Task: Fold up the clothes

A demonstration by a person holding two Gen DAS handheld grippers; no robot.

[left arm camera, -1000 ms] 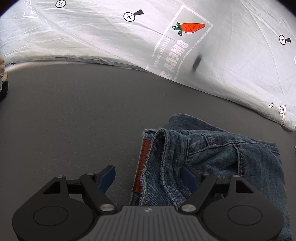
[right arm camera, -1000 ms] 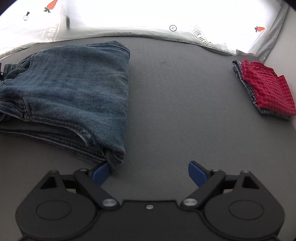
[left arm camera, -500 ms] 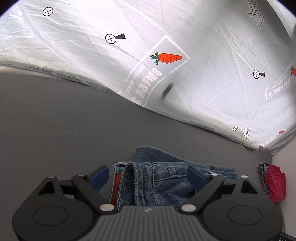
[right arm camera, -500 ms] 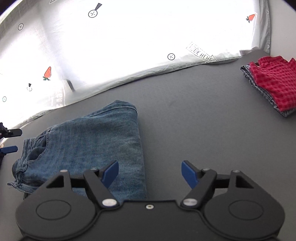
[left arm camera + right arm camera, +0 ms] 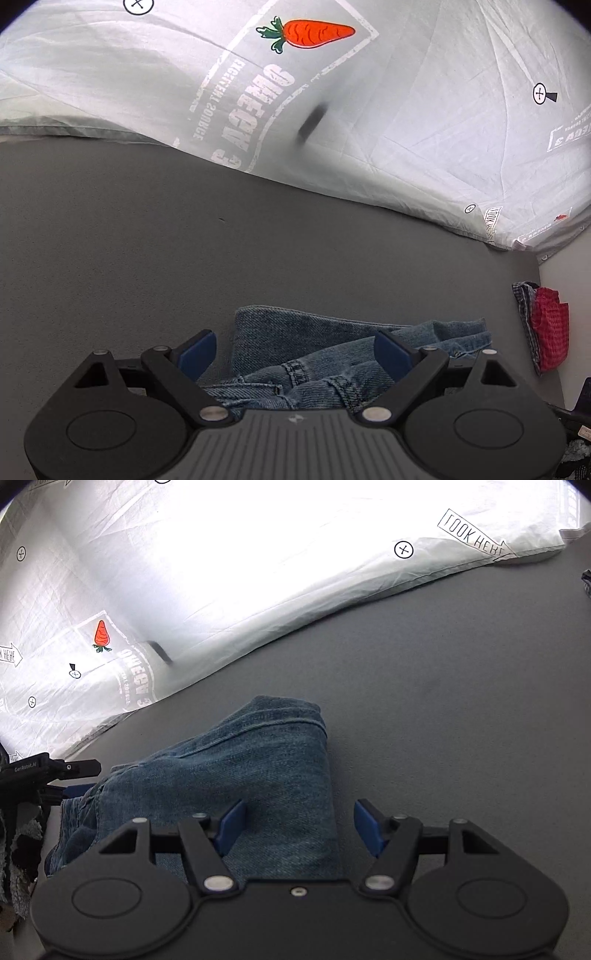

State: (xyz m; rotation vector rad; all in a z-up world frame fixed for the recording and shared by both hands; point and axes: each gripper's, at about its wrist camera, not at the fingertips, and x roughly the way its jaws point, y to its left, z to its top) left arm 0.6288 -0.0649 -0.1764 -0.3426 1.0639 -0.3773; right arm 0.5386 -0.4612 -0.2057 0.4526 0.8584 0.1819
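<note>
both hand-held grippers, left (image 5: 291, 352) spread, right (image 5: 299, 825) closing, are held over folded jeans (image 5: 236, 775); red shirt (image 5: 550, 328) already folded.

Folded jeans (image 5: 236, 775) lie on the table (image 5: 443, 709) toward its near edge, a printed sheet (image 5: 406, 122) hangs behind along the far edge, and a folded garment pile (image 5: 546, 328) sits at the right edge.

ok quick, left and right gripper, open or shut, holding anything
left gripper: open, over the jeans, gripping nothing.
right gripper: jaws closing, pads not yet pressing; jeans edge lies between them.
</note>
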